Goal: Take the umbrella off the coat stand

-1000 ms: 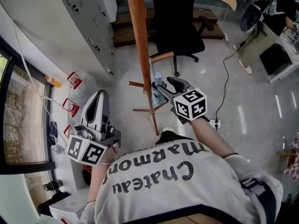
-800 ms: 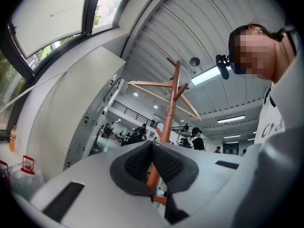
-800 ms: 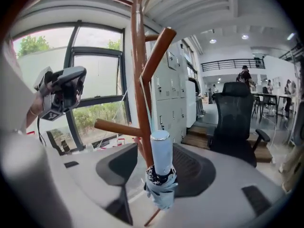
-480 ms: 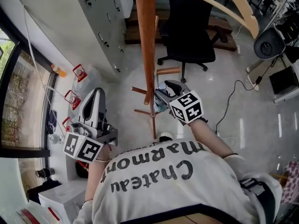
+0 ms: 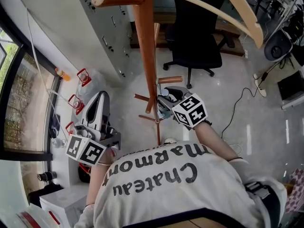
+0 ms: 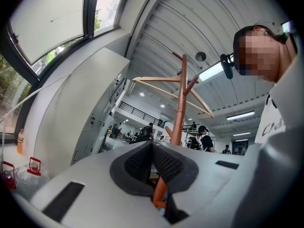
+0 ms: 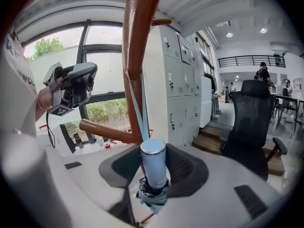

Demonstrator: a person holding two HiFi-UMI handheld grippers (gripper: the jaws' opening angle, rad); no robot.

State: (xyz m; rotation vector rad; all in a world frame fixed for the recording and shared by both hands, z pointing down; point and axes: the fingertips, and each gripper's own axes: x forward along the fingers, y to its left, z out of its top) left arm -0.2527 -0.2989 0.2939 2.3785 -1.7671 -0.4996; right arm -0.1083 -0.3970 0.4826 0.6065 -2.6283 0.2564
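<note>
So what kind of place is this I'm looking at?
Probably a large open office or lab workspace. A row of grey metal lockers runs along the wall, a black office chair stands nearby, and a railing lines an upper gallery at the back.

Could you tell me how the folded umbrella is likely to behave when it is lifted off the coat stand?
The umbrella looks small and folded, so probably light. Its smooth, round handle may slip or twist in a grip. It appears to hang from the coat stand by a thin strap, so it will likely swing.
</note>
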